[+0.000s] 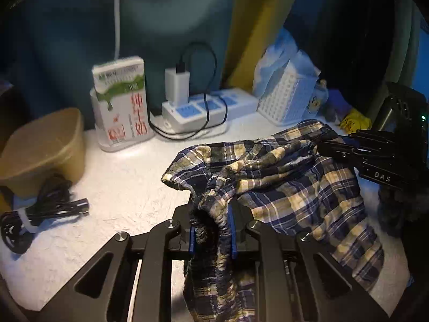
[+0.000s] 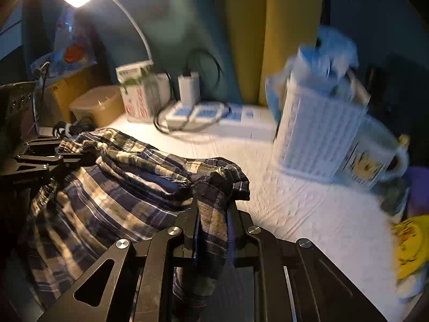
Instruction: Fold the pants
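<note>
We have the plaid pants (image 1: 295, 187) strung between us over the white worktop (image 1: 120, 182), the left hand-held gripper (image 1: 211, 230) pinching one bunched end and the right hand-held gripper (image 2: 214, 228) pinching the other. The cloth's long axis runs gripper to gripper, sagging between, so neither hand is nearer; we judge the fold depends on bringing the two ends together.

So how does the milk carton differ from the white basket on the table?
The milk carton has solid printed sides with green and red lettering; the white basket is plain openwork lattice. The carton's top is closed; the basket is open, stuffed with blue-white bags. Both stand upright at the back of the table.
</note>
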Motion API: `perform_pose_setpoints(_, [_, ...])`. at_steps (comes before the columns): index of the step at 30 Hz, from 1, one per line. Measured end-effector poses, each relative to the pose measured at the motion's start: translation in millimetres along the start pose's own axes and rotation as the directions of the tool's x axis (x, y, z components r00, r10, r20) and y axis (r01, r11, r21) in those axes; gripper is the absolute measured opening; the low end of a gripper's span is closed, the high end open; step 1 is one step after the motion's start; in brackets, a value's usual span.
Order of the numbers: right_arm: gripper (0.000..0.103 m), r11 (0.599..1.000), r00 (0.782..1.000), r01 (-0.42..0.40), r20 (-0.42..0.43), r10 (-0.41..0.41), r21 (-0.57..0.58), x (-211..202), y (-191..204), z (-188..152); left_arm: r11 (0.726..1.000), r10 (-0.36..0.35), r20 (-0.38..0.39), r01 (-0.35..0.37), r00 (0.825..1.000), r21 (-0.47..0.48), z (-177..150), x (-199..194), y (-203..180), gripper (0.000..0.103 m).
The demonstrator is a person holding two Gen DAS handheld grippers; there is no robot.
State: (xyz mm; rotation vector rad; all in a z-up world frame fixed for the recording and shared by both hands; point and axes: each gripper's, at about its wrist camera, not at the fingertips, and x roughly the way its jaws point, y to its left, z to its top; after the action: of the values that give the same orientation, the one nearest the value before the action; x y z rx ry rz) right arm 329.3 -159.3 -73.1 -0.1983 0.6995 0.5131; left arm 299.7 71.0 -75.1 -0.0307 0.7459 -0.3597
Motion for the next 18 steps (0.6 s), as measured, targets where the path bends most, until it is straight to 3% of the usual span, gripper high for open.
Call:
perform_pose_setpoints(10, [0.016,0.996,0.987,0.051,0.154,-0.041,-0.067,-83.3,26.3,11.4,0.999,0.035,0.185,-0.042,0.982,0.033,1.5,-75.5,-24.3,0.016])
perform_pose_setpoints(18, [0.016,0.988,0.952,0.107,0.298,-0.068,-0.116,-159.5,57.1,16.3,0.997,0.04,0.333,-0.061,0.942,0.05,-1.7,-145.1,-43.4,0.016])
